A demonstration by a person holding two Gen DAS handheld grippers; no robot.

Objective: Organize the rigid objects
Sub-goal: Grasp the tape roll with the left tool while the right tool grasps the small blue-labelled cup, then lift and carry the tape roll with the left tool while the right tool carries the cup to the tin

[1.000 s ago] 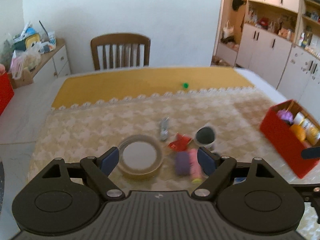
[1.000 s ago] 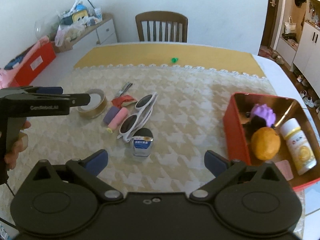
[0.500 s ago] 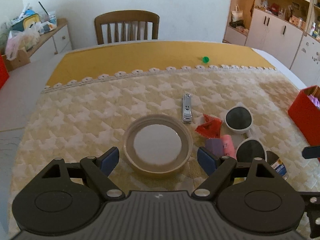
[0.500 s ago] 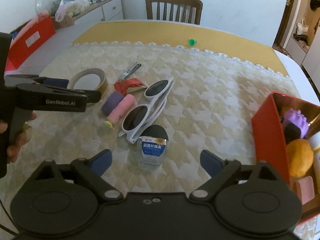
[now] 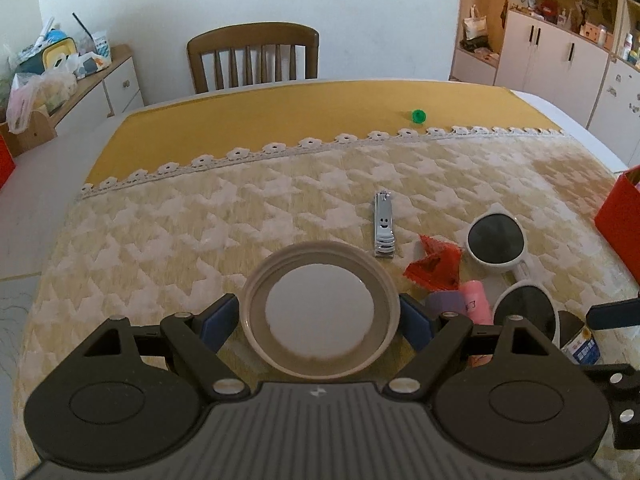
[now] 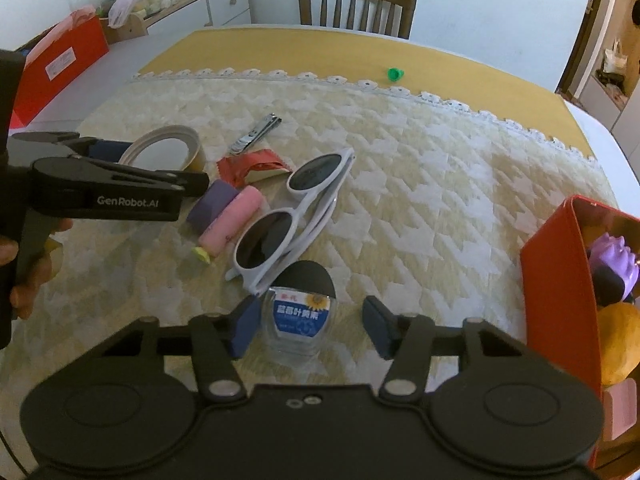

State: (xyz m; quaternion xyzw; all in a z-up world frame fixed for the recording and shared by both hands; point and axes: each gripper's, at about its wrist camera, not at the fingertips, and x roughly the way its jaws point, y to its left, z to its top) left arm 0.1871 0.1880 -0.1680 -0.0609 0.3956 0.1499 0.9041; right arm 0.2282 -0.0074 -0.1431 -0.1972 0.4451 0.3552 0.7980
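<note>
Setting: dining table under a cream quilted cloth, wooden chair beyond.
Left gripper: jaws spread wide, 1 pad either side of the tape roll; whether the pads touch it cannot be told.
Right gripper: jaws wide open around the small clear bottle, left pad just beside it, right pad apart.
Ahead of right jaws: white sunglasses, pink tube, nail clipper.
Right of right jaws: red box.
</note>
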